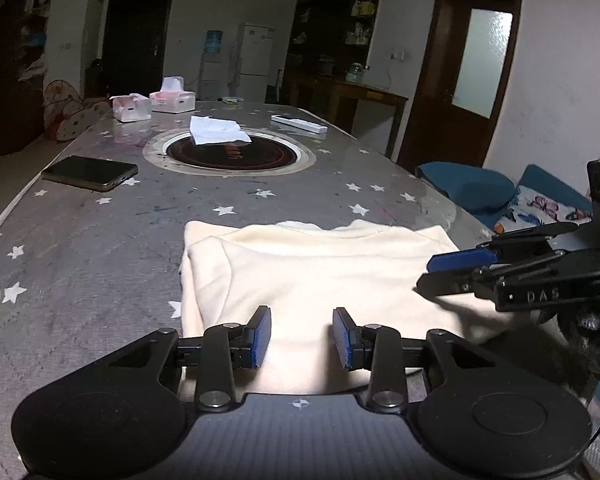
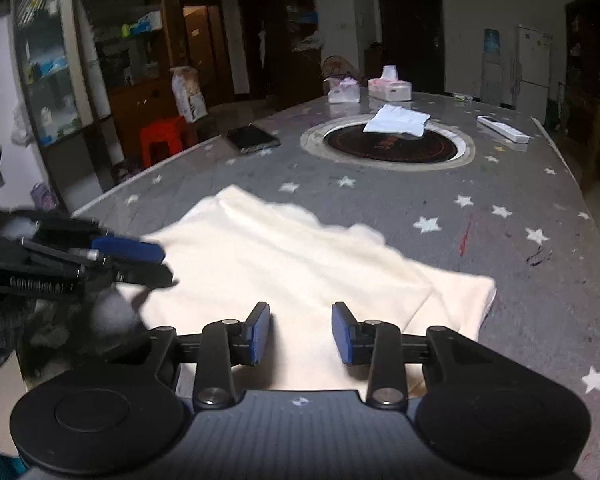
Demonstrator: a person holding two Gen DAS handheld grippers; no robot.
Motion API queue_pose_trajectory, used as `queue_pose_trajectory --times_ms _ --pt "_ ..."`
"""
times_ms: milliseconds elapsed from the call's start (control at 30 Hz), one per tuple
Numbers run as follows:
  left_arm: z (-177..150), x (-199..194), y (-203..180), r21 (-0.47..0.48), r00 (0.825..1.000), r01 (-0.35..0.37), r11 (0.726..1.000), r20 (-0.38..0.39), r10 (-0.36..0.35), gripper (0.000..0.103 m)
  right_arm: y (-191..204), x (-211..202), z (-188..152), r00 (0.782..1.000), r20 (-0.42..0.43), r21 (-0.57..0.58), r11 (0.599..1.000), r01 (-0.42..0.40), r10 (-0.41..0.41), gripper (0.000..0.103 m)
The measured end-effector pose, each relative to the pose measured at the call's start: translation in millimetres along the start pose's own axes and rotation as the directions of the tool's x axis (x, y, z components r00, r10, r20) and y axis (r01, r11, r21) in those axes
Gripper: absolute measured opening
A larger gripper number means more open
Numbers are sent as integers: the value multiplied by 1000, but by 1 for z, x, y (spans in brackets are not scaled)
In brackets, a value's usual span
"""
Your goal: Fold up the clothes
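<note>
Cream fleece garment (image 1: pixel 320 276) lies folded, soft, rectangular; left tool (image 1: pixel 301 338) and right tool (image 2: pixel 301 334) narrowly parted, holding nothing.

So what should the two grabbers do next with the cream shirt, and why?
Probably lower both and pinch the near edge of the cream shirt. The left gripper and right gripper both hover over it, open and holding nothing, and it looks only partly folded.

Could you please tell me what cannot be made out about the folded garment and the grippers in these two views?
- Cream garment: near edge hidden by the left gripper body, left wrist view.
- Left gripper, right wrist view: motion-blurred.
- Right gripper: cloth contact unclear in the left wrist view.
</note>
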State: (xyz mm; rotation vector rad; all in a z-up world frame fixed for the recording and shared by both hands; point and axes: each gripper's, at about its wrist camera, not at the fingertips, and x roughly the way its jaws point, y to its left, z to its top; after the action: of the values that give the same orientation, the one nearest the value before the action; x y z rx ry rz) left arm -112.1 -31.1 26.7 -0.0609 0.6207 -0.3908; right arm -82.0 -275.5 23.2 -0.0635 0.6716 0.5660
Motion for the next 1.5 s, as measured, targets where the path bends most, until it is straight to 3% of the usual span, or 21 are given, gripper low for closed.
queue_pose_trajectory --times_ms 367,1500 --pt "-2 3 10 -37 1000 0 999 1 0 37 -25 30 10 997 -41 68 995 74 -72 36" --pt "-7 -2 0 -97 999 -2 995 -35 -2 38 -30 40 17 992 -80 -51 994 97 -100 37"
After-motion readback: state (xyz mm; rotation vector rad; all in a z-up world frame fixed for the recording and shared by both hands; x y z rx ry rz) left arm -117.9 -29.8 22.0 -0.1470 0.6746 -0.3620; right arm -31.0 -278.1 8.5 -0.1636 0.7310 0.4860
